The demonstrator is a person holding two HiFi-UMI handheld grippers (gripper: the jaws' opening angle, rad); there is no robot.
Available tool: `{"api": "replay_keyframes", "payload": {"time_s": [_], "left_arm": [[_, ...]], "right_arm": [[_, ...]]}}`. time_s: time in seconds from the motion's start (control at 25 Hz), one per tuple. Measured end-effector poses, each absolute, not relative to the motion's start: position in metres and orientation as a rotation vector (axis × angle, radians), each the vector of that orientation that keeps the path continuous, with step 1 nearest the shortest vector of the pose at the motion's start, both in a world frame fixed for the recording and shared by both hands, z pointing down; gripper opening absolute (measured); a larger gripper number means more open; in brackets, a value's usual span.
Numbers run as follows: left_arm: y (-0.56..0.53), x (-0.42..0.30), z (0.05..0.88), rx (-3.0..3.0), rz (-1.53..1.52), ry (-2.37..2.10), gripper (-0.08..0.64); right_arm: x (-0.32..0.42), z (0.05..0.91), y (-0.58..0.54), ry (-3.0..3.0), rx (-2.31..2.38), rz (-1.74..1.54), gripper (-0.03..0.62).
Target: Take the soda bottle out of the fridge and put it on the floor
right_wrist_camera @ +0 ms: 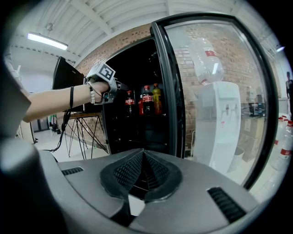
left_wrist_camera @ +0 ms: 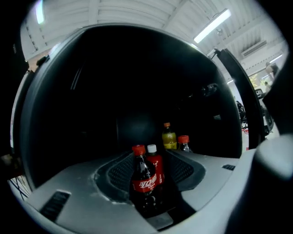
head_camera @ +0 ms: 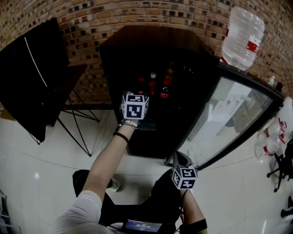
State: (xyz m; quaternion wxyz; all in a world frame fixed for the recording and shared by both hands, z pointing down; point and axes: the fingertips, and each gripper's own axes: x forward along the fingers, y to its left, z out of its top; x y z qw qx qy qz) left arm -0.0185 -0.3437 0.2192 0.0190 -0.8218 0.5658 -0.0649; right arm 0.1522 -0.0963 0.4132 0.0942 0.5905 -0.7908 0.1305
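The left gripper (left_wrist_camera: 149, 157) stands with its jaws spread wide at the mouth of the open fridge. A dark cola bottle with a red cap and red label (left_wrist_camera: 144, 185) shows in the gap between the two grey pads. The right gripper view shows this gripper only at the fridge's front edge, short of the bottles. The soda bottle stands upright on a shelf inside the fridge.

Just behind it, and touching or nearly so, is a red bottle with a white cap (left_wrist_camera: 155, 167). Farther back stand a yellow-green bottle with an orange cap (left_wrist_camera: 169, 139) and a clear bottle with a red cap (left_wrist_camera: 184, 144).

The right gripper (right_wrist_camera: 143, 155) is held low and well apart from the shelf, its jaws pressed together at the tips with nothing between them.

The tall black fridge (head_camera: 151, 50) stands against a brown brick wall (head_camera: 91, 13), its black-framed glass door (head_camera: 229, 114) swung open to the right. Beyond the door is a white water dispenser (right_wrist_camera: 219, 123) topped by a large clear water jug (head_camera: 242, 34). To the left of the fridge a black flat panel (head_camera: 32, 73) leans by a thin-legged stand. The white glossy floor (head_camera: 55, 151) lies below.
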Motion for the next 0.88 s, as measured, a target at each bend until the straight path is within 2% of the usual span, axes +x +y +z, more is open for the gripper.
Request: {"api": "replay_keyframes", "payload": {"time_s": [0.56,0.88], "left_arm": [[-0.4,-0.017,0.232,-2.55,-0.307,1.875,0.216],[-0.402,-0.017,0.228,-2.578,-0.31,1.848,0.158]], "right_arm": [[0.161,0.414,-0.098,-2.34,1.756,0.406,0.017],[0.161,0.412,-0.1,-2.338,1.757,0.393,0.017]]}}
